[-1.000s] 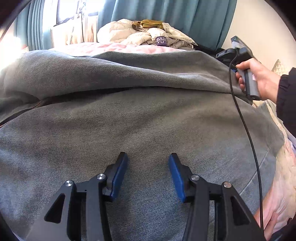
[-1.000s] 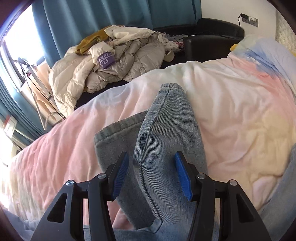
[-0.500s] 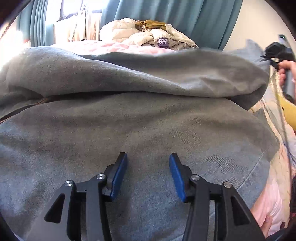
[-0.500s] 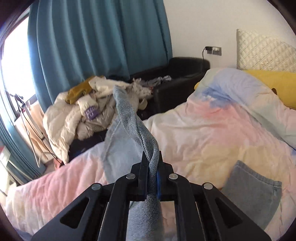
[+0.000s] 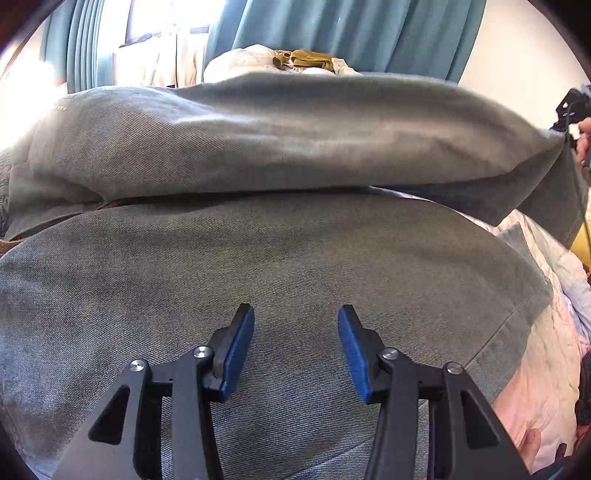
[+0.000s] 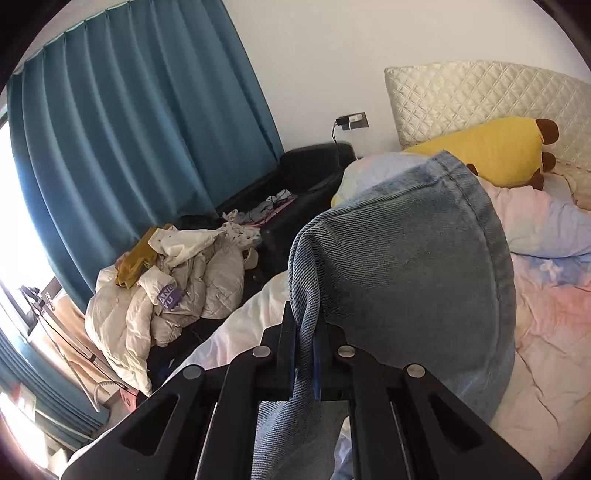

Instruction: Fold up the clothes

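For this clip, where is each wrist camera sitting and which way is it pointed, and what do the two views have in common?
Left wrist: low over the jeans on the bed, facing the curtains; shows the open left gripper and, at far right, the person's hand.
Right wrist: raised above the bed, facing the headboard corner and yellow plush; shows the right gripper shut on a lifted jeans leg.
Shared: the jeans, teal curtains, pile of clothes, pastel duvet.

Raised jeans leg (image 5: 295, 140) walling off space ahead of left hand-held gripper (image 5: 295, 345), open bed (image 6: 546, 332) right of right hand-held gripper (image 6: 304, 343), yellow plush (image 6: 487, 147) beyond
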`<state>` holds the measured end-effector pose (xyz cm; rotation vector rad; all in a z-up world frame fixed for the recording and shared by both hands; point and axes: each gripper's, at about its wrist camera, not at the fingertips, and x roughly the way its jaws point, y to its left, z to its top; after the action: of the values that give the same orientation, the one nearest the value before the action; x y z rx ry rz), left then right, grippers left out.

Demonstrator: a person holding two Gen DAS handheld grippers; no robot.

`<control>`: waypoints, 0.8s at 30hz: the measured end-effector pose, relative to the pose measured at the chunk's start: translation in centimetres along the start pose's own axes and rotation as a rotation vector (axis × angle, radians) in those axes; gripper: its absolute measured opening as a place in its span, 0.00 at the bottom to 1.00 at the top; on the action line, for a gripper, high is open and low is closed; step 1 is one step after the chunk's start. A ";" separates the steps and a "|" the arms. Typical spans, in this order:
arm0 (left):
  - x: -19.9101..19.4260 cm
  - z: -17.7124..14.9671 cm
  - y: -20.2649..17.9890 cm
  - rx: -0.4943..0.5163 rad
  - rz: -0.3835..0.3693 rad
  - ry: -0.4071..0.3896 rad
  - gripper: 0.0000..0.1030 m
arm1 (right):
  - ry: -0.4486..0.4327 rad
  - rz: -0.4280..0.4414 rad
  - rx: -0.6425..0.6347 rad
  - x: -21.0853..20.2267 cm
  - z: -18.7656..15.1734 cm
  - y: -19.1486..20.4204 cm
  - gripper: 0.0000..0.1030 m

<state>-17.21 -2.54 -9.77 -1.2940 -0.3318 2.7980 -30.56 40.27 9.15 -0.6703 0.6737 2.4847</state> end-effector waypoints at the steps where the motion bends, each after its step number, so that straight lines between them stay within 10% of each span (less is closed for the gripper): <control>1: 0.0 -0.1 0.2 -0.004 -0.001 0.003 0.46 | 0.015 -0.012 0.006 1.4 -0.5 -0.1 0.05; 7: 1.8 0.5 0.0 0.008 0.008 0.012 0.46 | 0.093 -0.076 0.030 11.5 -3.3 0.1 0.05; 19: 4.6 0.9 -1.5 0.017 0.012 -0.021 0.46 | 0.219 -0.010 -0.355 27.2 -7.1 11.8 0.10; 24: 4.3 2.1 -0.3 0.018 0.008 -0.024 0.46 | 0.249 0.153 -0.421 26.5 -7.6 13.1 0.57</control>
<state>-21.67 -2.03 -11.61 -1.2626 -0.3015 2.8184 -55.63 34.23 -7.20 -1.1342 0.2892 2.7408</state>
